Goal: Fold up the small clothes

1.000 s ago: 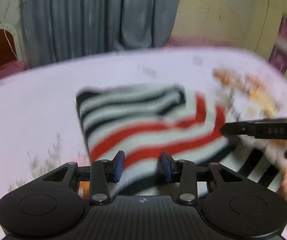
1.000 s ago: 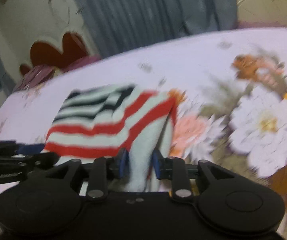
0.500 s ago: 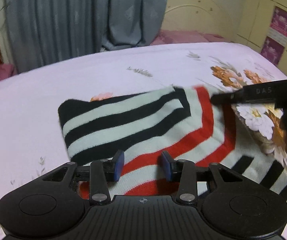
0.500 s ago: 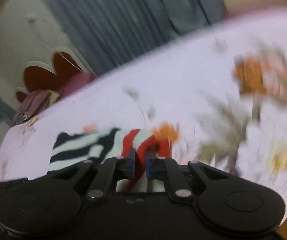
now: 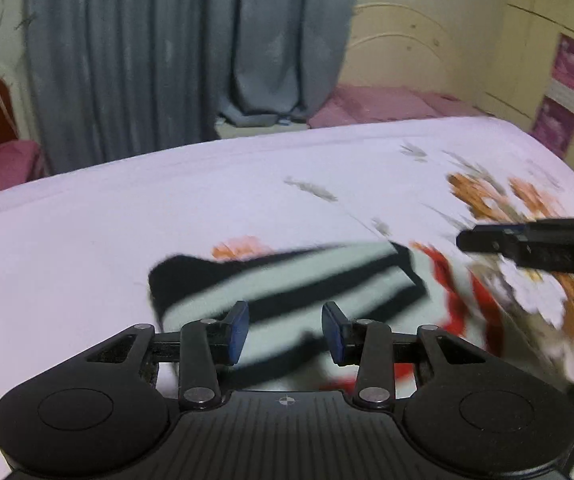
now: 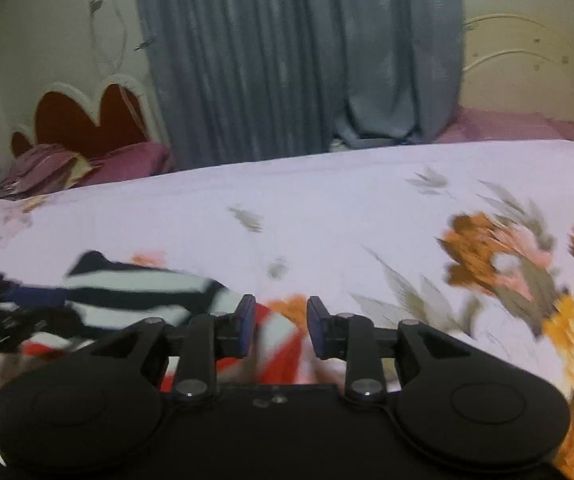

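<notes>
- Striped knit garment lies half-folded on the bed, ready for its next fold.
- Left tongs spread, gripping nothing.
- Right tongs, at three o'clock, have just been opening; red hem between, unpinched (likely a release).
</notes>
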The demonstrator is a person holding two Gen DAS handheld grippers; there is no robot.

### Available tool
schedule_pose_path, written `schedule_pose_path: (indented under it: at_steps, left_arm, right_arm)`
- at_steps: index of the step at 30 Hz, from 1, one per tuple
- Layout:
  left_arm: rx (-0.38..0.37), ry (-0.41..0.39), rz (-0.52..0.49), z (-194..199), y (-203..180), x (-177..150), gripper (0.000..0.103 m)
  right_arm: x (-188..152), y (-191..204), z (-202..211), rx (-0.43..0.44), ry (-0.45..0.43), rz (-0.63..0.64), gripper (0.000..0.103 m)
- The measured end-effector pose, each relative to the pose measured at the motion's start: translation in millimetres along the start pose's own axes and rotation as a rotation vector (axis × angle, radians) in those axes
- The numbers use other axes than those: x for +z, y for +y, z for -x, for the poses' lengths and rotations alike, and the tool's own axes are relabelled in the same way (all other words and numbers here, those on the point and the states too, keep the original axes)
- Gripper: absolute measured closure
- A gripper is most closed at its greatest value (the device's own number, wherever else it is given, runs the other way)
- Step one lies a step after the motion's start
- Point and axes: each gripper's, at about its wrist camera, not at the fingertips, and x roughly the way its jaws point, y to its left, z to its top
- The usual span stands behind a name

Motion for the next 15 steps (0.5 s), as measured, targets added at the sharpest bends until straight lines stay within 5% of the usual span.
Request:
schedule_pose_path:
  at_steps: [3,5,10,12,15]
  left_arm:
    - [0.041,0.051,0.006,-30.0,1.6,1.8,0.064]
    - [0.035,0.050,0.008,-42.6,3.9,-8.4,0.063]
    - [-0.009,-0.010,0.024,-16.8,2.7,-6.4,0.063]
    - [-0.030,-0.037,0.015,-3.5,-6.6,-8.8,0.063]
    - [-0.079,-0.042,-0.013,8.2,-26.6,-19.5,0.063]
  right_arm:
    - [8.3,20.2,-22.6,0.032,0.057,0.054,0.080]
    - [-0.6,28.5,-50.6,-0.032,0.182,0.122,0.085]
    - [-4.5,31.4,-48.3,-0.083,0.182,0.169,0.082]
    - [0.9,31.1,-30.6,-0.051,0.108,0.123,0.075]
    - [0.4,33.7,-19.0,0.015,0.098,0.096,0.078]
